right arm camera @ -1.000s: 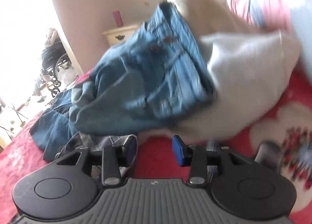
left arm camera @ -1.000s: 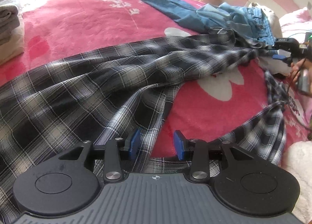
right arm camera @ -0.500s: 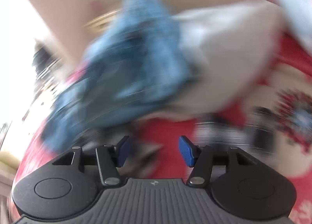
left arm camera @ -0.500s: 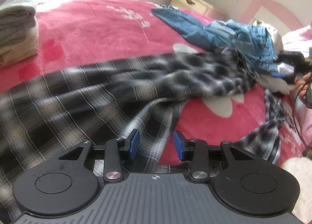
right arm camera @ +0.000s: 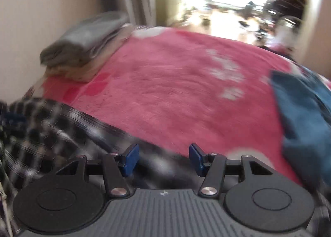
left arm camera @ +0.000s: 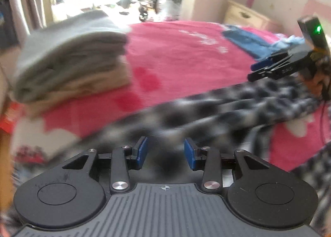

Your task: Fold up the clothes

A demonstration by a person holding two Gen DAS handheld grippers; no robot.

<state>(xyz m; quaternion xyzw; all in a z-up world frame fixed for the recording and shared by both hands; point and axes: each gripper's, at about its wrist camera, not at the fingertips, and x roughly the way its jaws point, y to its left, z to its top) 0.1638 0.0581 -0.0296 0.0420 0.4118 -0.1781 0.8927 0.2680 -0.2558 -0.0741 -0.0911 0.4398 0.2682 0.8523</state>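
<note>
Since the folded stack sits parked at 10 o'clock on the bed, probably to keep room clear, the plaid shirt sprawls unfolded between the left hand-held gripper and right hand-held gripper, both spread empty, jeans at 3 o'clock.

Motion blur smears the black-and-white plaid shirt across the pink bed cover, hiding its weave; the folded grey and beige clothes stack is soft-edged, and the blue denim garment is cut by the right edge
</note>
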